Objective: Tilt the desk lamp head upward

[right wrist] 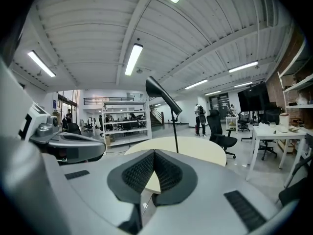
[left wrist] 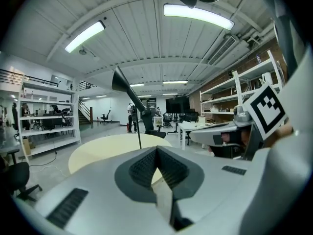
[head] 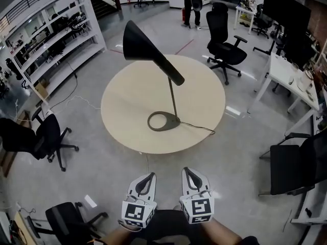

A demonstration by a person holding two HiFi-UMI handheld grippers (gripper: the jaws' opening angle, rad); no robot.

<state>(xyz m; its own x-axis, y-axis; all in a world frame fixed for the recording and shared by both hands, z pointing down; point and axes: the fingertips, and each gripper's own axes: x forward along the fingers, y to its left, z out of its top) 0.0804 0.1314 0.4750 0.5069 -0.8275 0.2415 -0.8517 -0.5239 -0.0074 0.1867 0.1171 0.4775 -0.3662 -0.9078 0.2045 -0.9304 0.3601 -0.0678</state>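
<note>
A black desk lamp stands on the round beige table (head: 127,91). Its cone head (head: 140,42) slopes down to the left, on a thin stem above a ring base (head: 163,121). My left gripper (head: 144,180) and right gripper (head: 193,176) hang side by side short of the table's near edge, well away from the lamp. Both are shut with nothing between the jaws. In the left gripper view the shut gripper (left wrist: 156,148) points at the lamp head (left wrist: 121,81) beyond the table (left wrist: 98,151). In the right gripper view the shut gripper (right wrist: 154,152) faces the lamp head (right wrist: 157,89).
The lamp's cable (head: 202,128) runs off the table's right side. Black office chairs stand at the left (head: 43,137), lower left (head: 69,218), far side (head: 222,40) and right (head: 296,162). White shelving (head: 56,34) lines the left; desks (head: 291,80) stand at the right. A person (head: 192,1) stands far back.
</note>
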